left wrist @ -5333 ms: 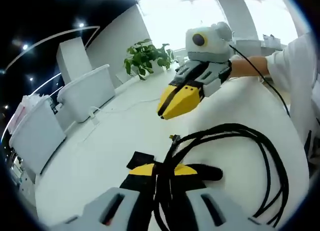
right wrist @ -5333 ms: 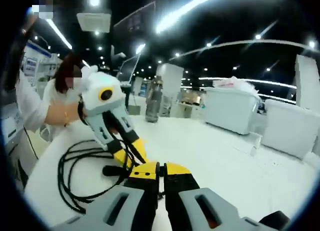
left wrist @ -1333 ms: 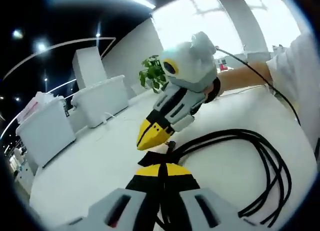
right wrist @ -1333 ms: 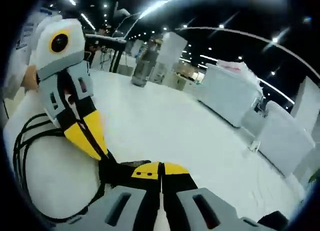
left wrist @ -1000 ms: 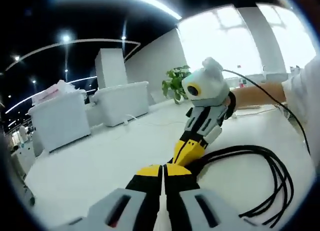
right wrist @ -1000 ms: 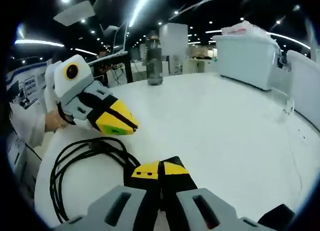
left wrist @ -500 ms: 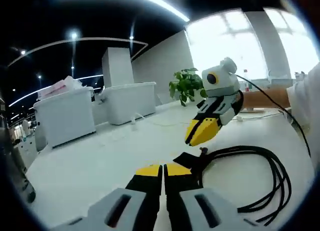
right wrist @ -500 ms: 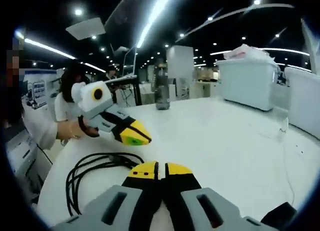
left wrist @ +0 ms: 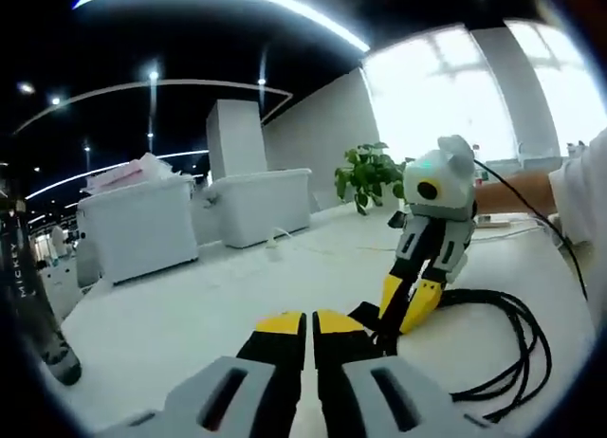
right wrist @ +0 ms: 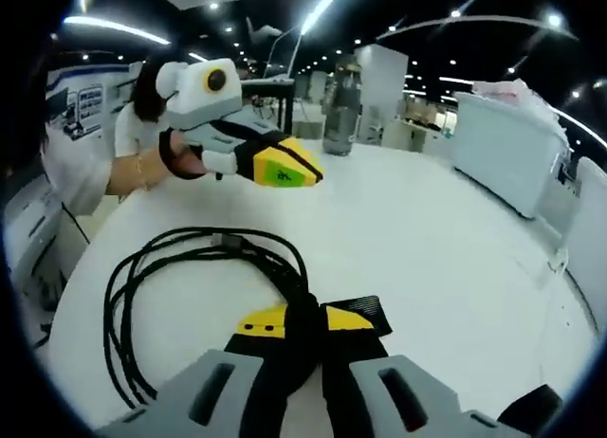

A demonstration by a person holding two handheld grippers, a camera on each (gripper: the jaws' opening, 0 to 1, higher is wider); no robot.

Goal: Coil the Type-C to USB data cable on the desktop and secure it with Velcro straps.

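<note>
Black coiled data cable (right wrist: 190,267) lying on the white tabletop (right wrist: 446,248), bundle gathered between the right claw (right wrist: 302,322) jaws beside a black Velcro strap (right wrist: 360,310). Right claw clamped on cable. Left claw (left wrist: 310,321) raised above the tabletop, jaws pressed together, holding nothing. Potted plant (left wrist: 365,173) behind.

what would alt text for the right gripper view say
The right hand-held gripper reaches down onto a coiled black cable on a white desktop, its jaws at the bundle where a black Velcro strap lies. Beyond the coil, the left hand-held gripper hovers above the desktop, jaws closed and empty.
</note>
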